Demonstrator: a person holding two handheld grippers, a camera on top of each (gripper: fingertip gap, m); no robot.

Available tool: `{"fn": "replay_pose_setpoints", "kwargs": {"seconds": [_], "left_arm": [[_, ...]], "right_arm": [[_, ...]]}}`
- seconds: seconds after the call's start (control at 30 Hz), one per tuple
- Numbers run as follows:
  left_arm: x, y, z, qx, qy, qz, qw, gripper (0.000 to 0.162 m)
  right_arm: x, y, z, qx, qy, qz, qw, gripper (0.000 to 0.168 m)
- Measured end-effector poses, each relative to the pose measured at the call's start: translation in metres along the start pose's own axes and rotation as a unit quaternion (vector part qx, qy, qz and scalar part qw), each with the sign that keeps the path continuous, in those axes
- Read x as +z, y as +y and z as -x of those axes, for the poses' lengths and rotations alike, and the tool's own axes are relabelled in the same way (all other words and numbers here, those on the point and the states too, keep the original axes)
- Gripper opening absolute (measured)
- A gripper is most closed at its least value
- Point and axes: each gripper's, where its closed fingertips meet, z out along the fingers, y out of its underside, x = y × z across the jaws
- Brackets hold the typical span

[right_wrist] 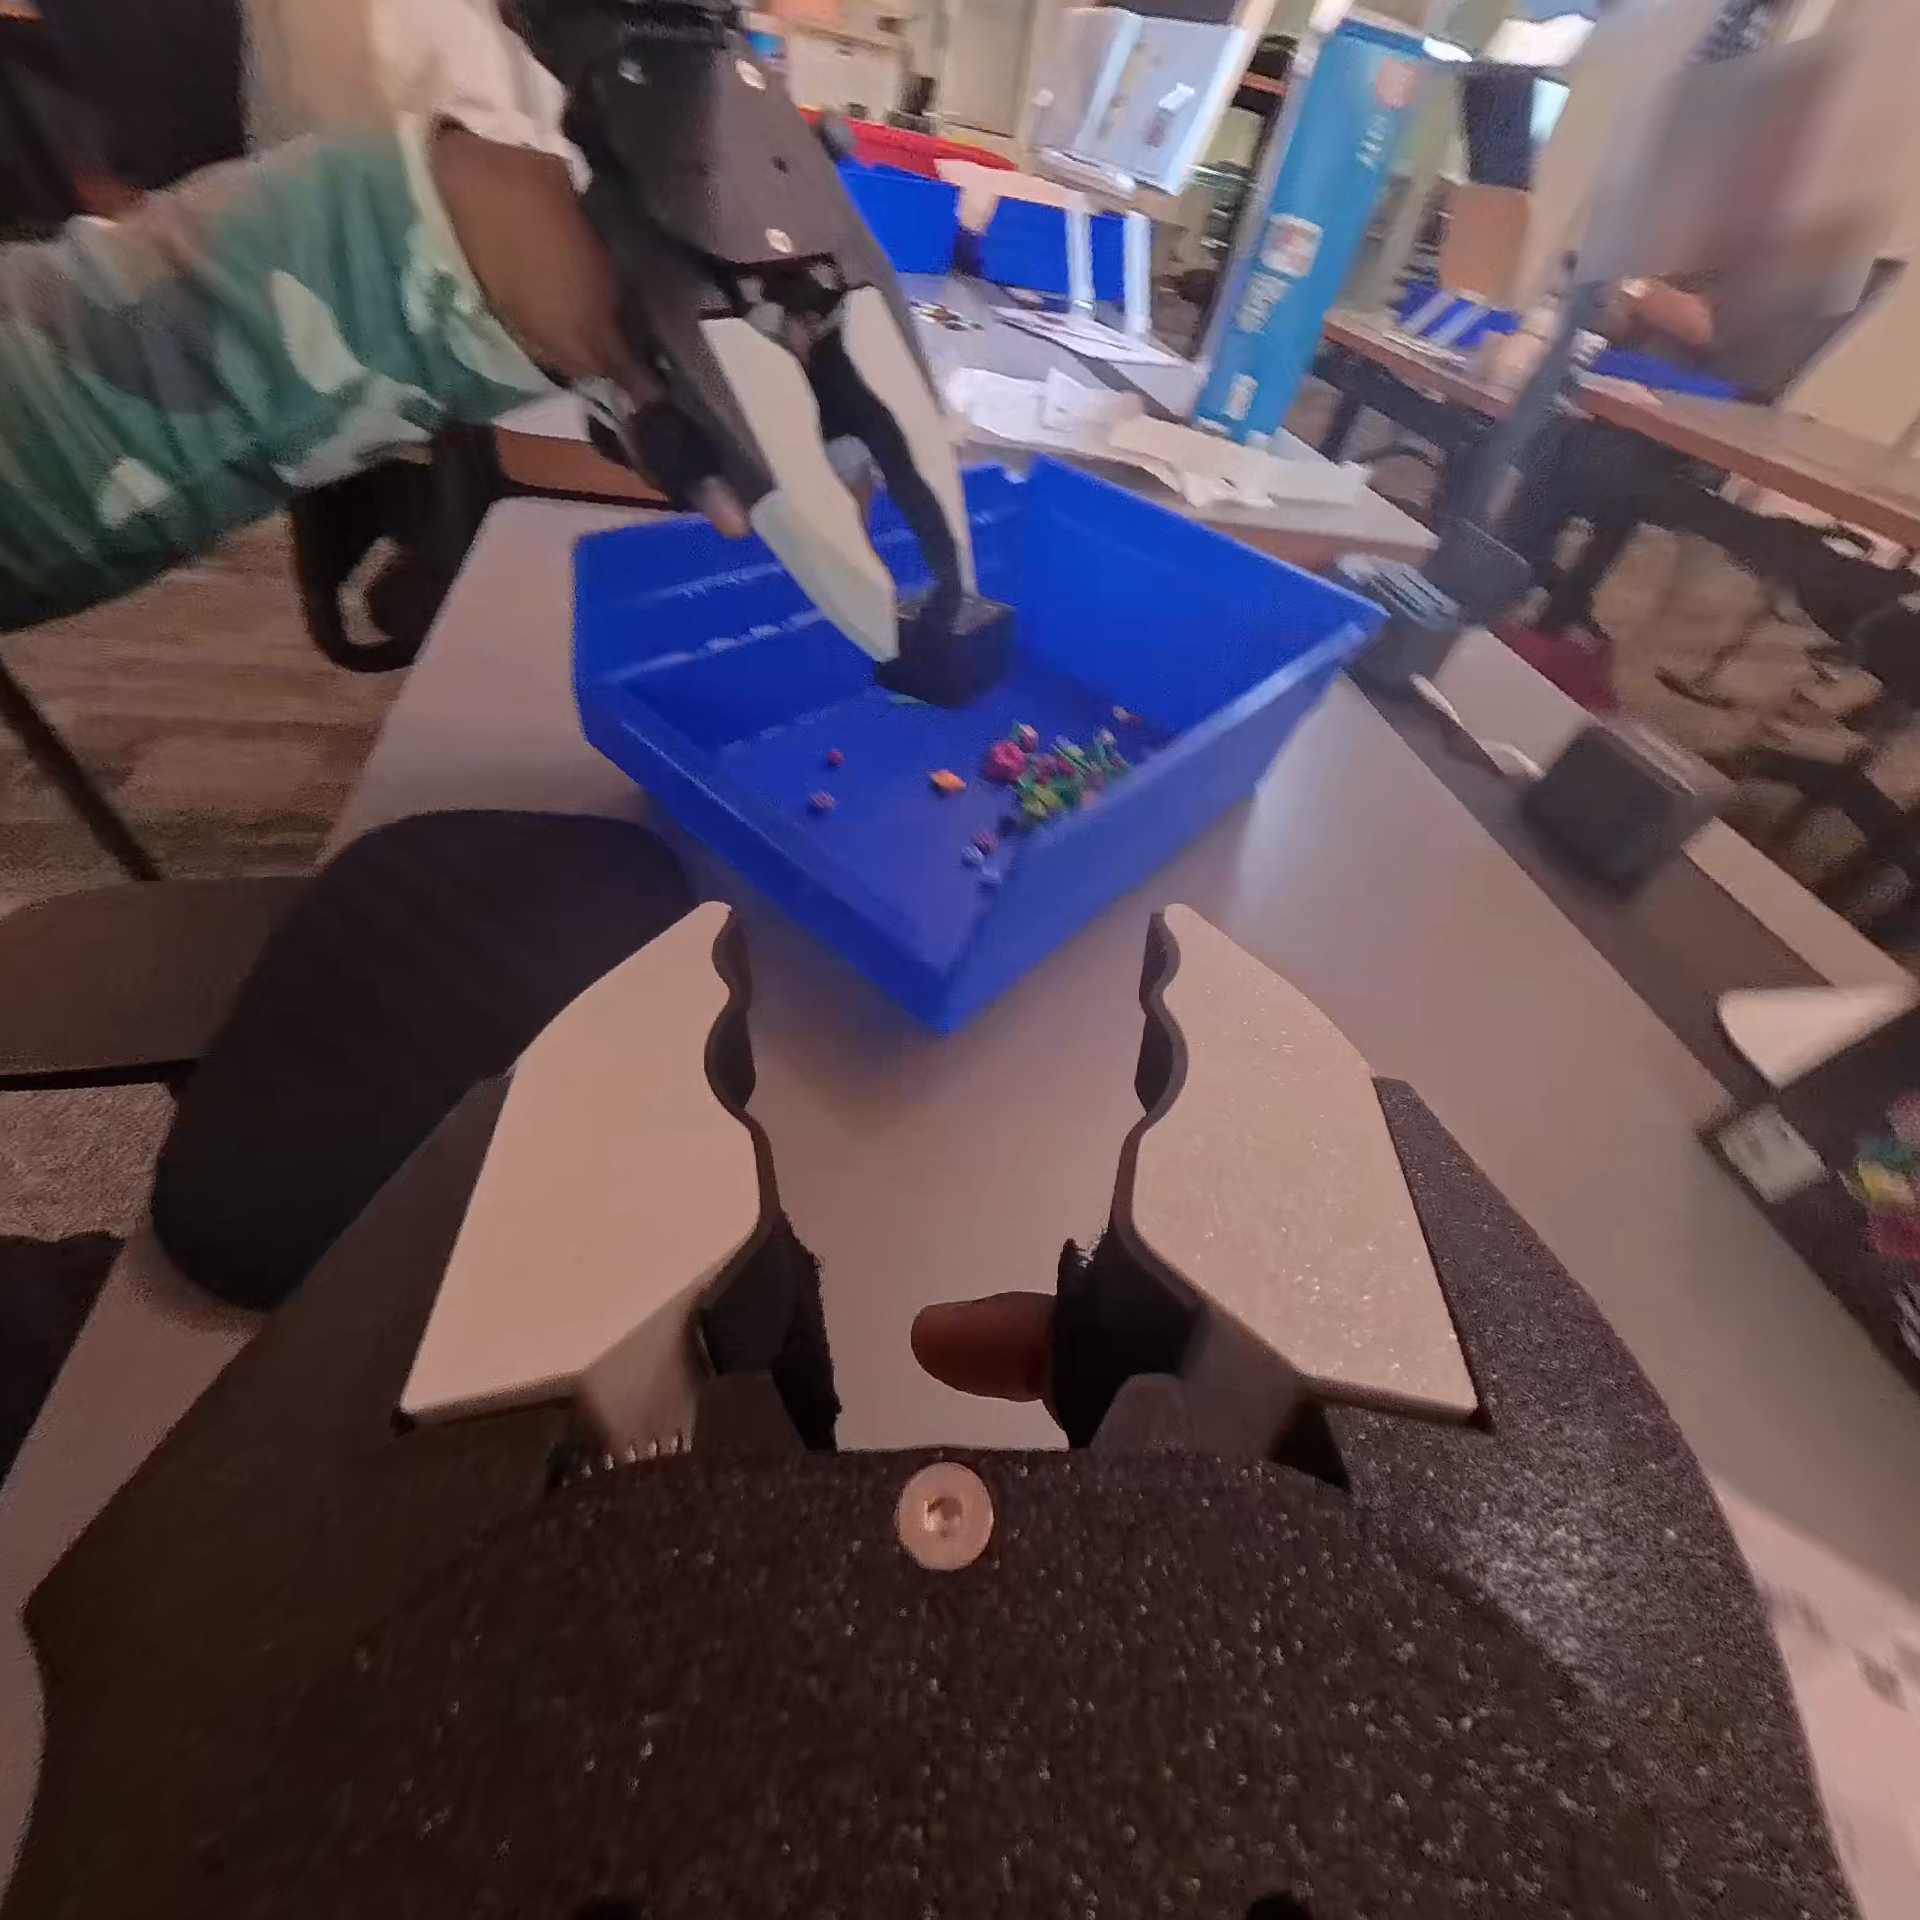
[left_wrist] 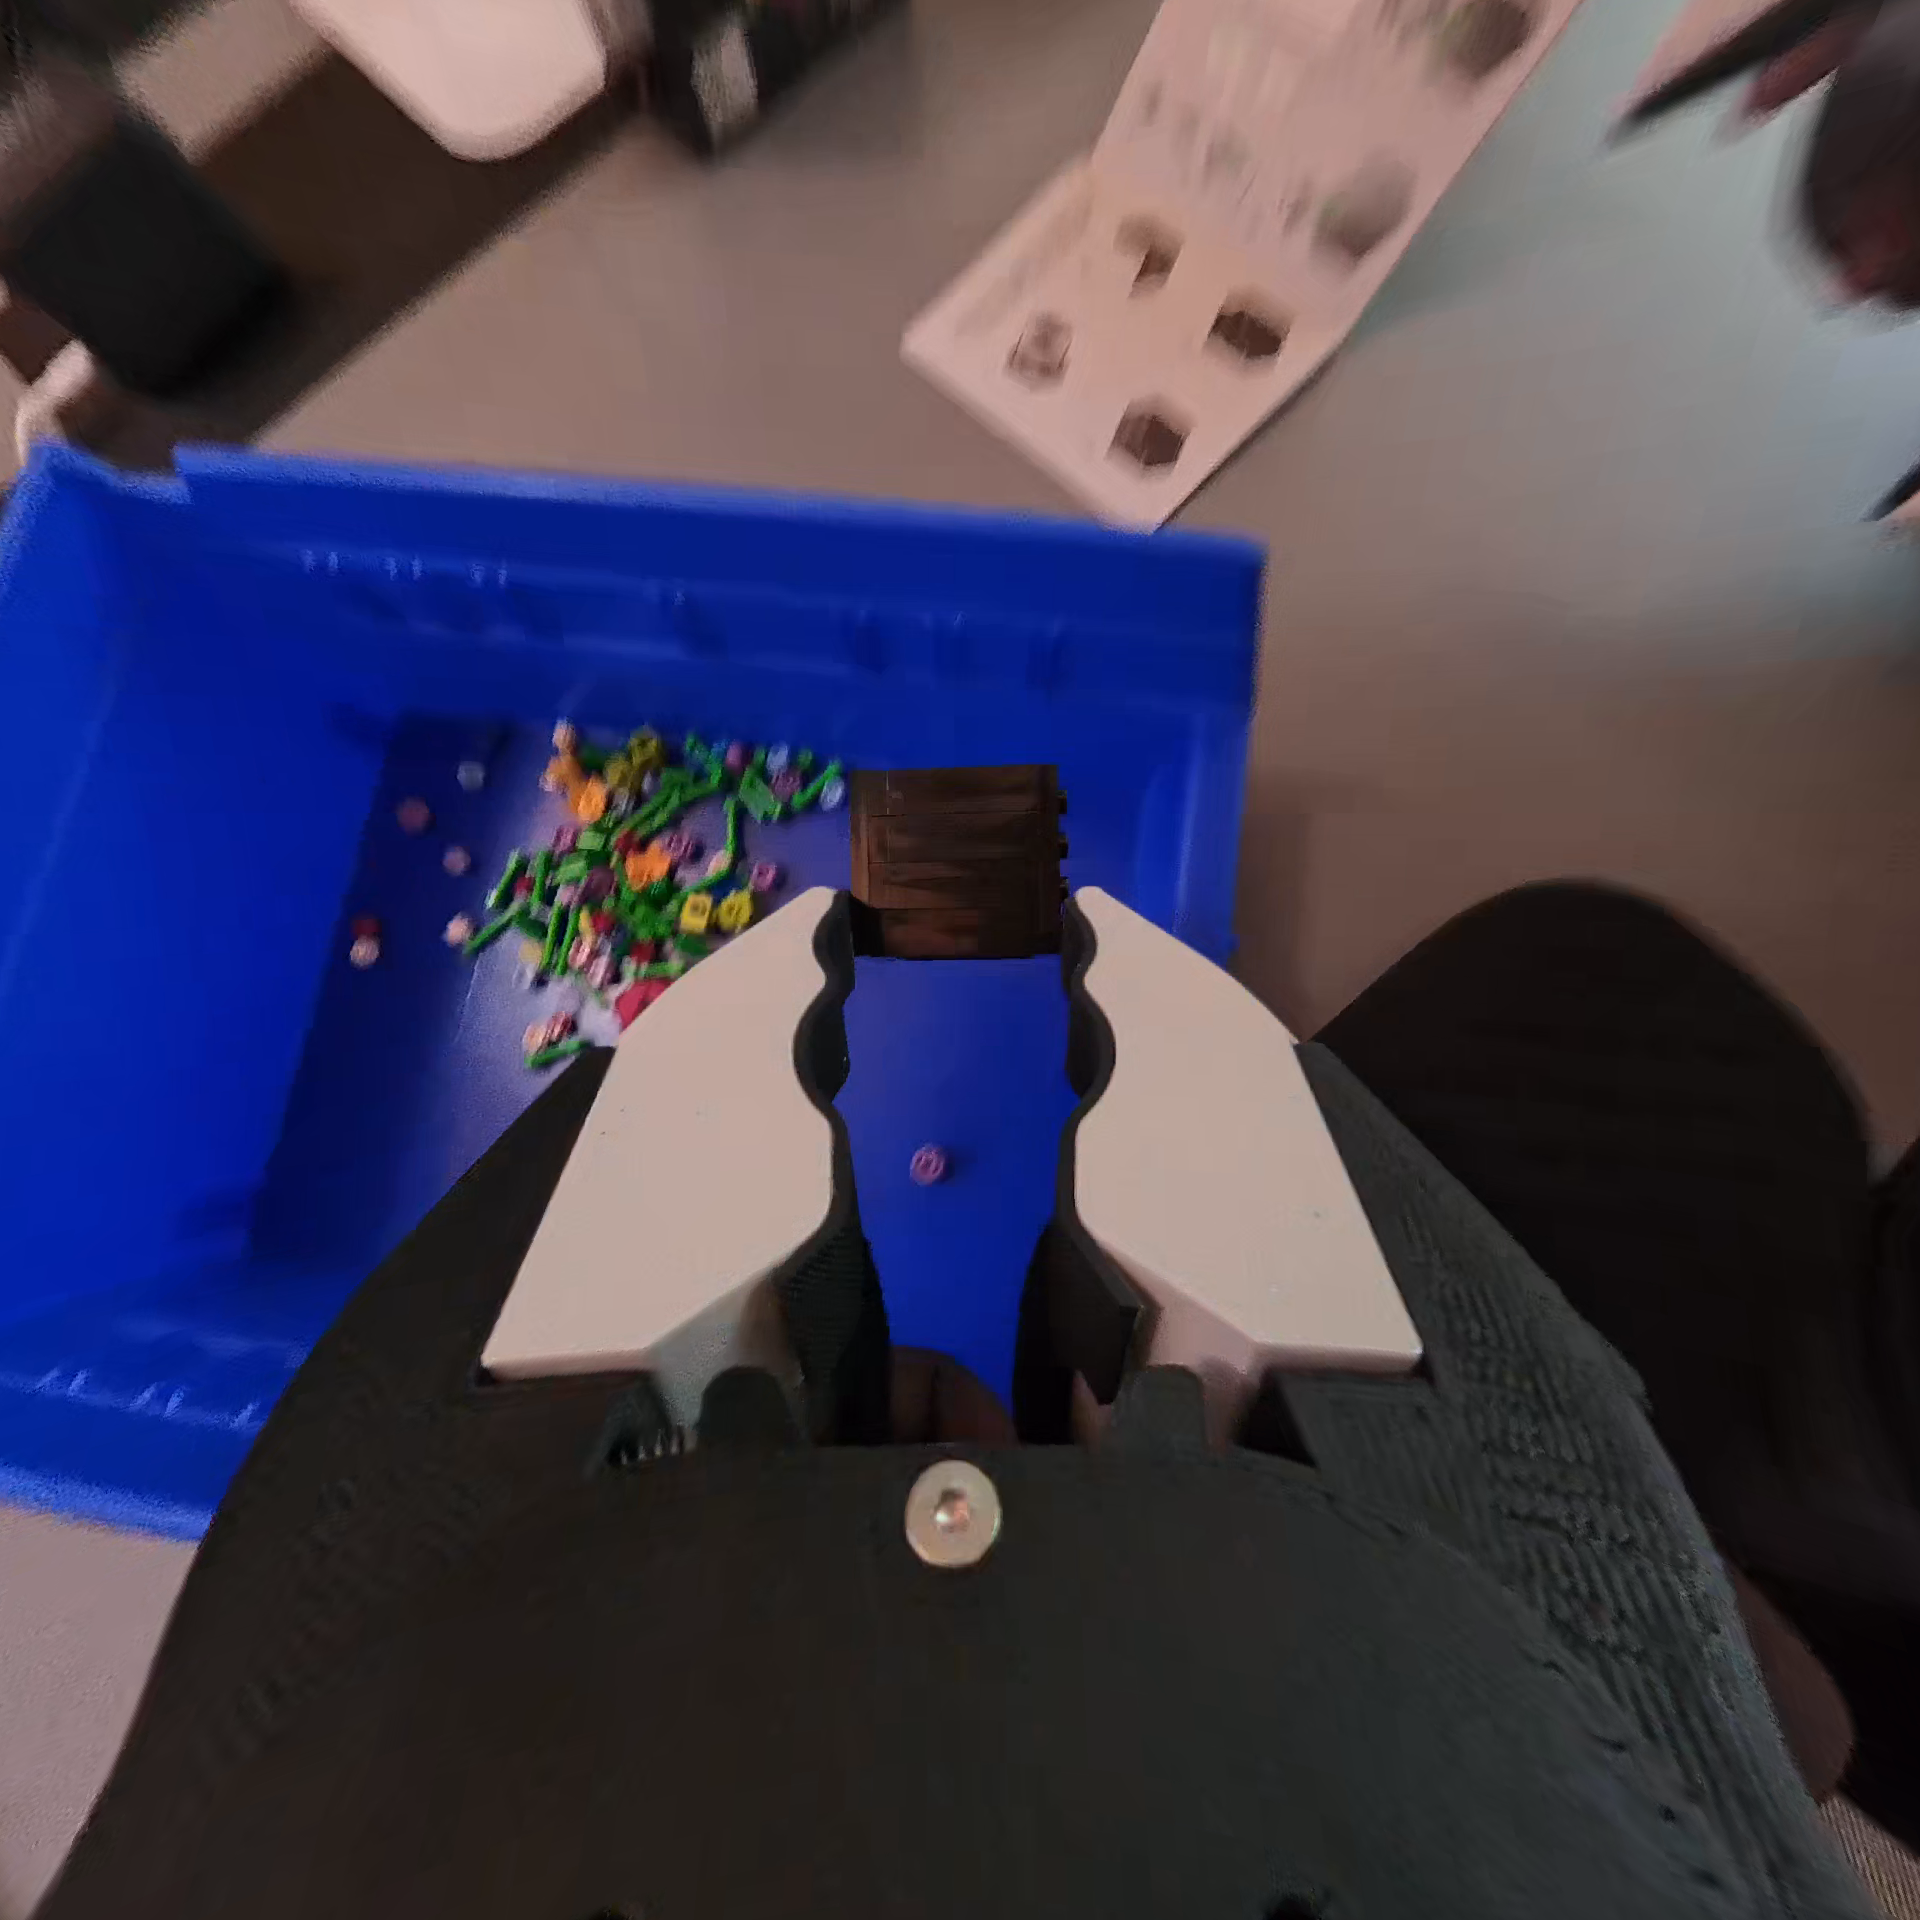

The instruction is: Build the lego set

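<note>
My left gripper (left_wrist: 956, 920) is shut on a dark brown lego block (left_wrist: 954, 857) and holds it inside the blue bin (left_wrist: 727, 582). A heap of small green, yellow, orange and pink lego pieces (left_wrist: 634, 883) lies on the bin floor to the left of the block. In the right wrist view the left gripper (right_wrist: 925, 623) reaches down into the blue bin (right_wrist: 1143, 582) with the dark block (right_wrist: 951, 655) between its fingertips, and the loose pieces (right_wrist: 1049, 774) lie nearer the bin's front right. My right gripper (right_wrist: 940, 935) is open and empty over the grey table, just short of the bin.
A white instruction sheet (left_wrist: 1226, 260) lies on the table beyond the bin. A black chair back (right_wrist: 416, 1029) is at the table's left edge. A tall blue box (right_wrist: 1299, 218), papers and another table stand behind. A dark box (right_wrist: 1610, 800) sits to the right. My right fingertips sit around 15 cm from my left ones.
</note>
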Motion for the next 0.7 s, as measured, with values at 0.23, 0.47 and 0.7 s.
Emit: {"fn": "replay_pose_setpoints", "kwargs": {"seconds": [0.23, 0.47, 0.7], "left_arm": [[-0.044, -0.03, -0.019, -0.047, 0.162, -0.151, 0.974, 0.039], [-0.061, -0.028, -0.009, -0.039, 0.294, -0.15, 0.943, 0.039], [-0.067, -0.048, -0.001, 0.046, 0.339, -0.143, 0.929, 0.039]], "right_arm": [[0.066, -0.07, 0.013, -0.161, -0.129, -0.037, 0.978, 0.066], [0.108, -0.094, 0.024, -0.31, -0.184, -0.096, 0.928, 0.058], [0.137, -0.094, 0.002, -0.412, -0.118, -0.053, 0.902, 0.033]]}}
